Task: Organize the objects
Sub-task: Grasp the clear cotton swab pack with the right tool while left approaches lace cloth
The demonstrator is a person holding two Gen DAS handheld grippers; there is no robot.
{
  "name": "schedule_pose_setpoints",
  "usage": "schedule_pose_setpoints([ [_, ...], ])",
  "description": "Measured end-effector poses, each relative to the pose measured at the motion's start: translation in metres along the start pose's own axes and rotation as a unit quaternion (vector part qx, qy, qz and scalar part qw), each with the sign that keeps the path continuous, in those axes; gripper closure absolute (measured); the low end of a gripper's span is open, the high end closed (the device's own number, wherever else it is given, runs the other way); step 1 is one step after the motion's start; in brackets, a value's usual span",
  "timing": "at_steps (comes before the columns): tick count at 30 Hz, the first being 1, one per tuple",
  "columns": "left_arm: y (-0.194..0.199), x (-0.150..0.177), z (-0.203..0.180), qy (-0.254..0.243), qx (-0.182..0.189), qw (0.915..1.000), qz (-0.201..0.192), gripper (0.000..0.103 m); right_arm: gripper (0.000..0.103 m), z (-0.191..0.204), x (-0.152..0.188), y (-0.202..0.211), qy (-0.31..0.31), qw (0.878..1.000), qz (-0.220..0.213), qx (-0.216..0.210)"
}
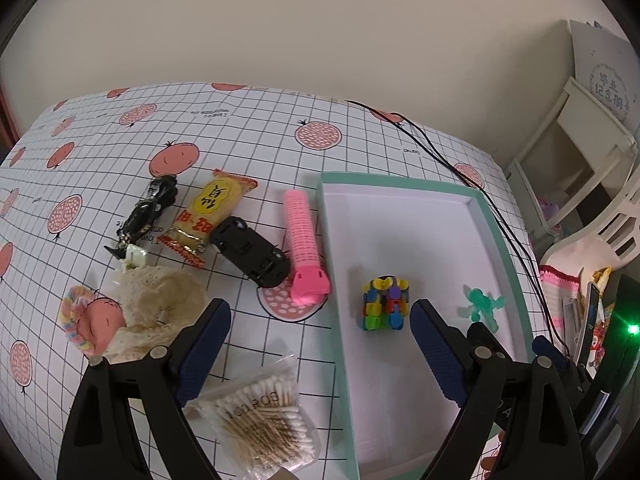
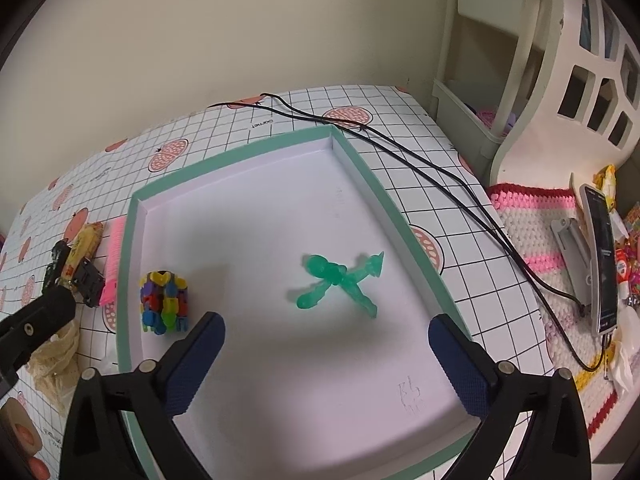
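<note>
Right wrist view shows the right gripper (image 2: 326, 344) with knurled navy pads spread wide, low in frame over a shallow mint-rimmed white tray (image 2: 356, 160) holding a translucent green figure (image 2: 340, 280) mid-frame and, left, a knobbly multicoloured block toy (image 2: 164, 304).

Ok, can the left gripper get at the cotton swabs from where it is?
Probably yes. The left gripper is open and holds nothing, and the cotton swabs lie on the table just below its left finger, outside the tray. Nothing lies on the bag; the lace cloth is beside it.
</note>
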State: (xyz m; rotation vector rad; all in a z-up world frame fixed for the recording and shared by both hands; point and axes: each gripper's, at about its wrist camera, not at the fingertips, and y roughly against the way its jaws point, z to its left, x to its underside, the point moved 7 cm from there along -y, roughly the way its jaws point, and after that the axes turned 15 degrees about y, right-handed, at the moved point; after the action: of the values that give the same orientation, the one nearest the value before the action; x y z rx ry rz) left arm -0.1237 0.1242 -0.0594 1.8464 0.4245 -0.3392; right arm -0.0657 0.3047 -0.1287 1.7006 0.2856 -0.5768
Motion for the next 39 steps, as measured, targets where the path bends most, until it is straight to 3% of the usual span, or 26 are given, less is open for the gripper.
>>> schedule_pose_setpoints([
  [13, 0.025, -0.011, 0.036, 0.025, -0.007, 0.9996, -0.012, 0.012, 0.000, 0.046, 0.002, 0.009, 0.036, 0.998, -0.001, -0.051],
  [18, 0.026, -0.019, 0.062, 0.060, 0.008, 0.9982, -0.002, 0.012, 0.000, 0.067, -0.001, 0.012, 0.052, 0.996, -0.005, -0.070],
  [24, 0.028, -0.031, 0.101, 0.100, -0.013, 0.9949, -0.005, 0.012, 0.000, 0.104, -0.009, 0.021, 0.077, 0.991, -0.019, -0.111],
  [31, 0.029, -0.034, 0.141, 0.134, -0.040, 0.9895, 0.034, 0.012, 0.000, 0.152, -0.009, 0.041, 0.141, 0.978, -0.034, -0.152],
  [35, 0.027, -0.031, 0.153, 0.141, -0.053, 0.9873, 0.050, 0.012, 0.000, 0.168, -0.003, 0.043, 0.145, 0.973, -0.019, -0.176],
  [39, 0.025, -0.031, 0.158, 0.156, -0.043, 0.9847, 0.063, 0.012, 0.000, 0.186, 0.006, 0.044, 0.166, 0.966, -0.002, -0.196],
])
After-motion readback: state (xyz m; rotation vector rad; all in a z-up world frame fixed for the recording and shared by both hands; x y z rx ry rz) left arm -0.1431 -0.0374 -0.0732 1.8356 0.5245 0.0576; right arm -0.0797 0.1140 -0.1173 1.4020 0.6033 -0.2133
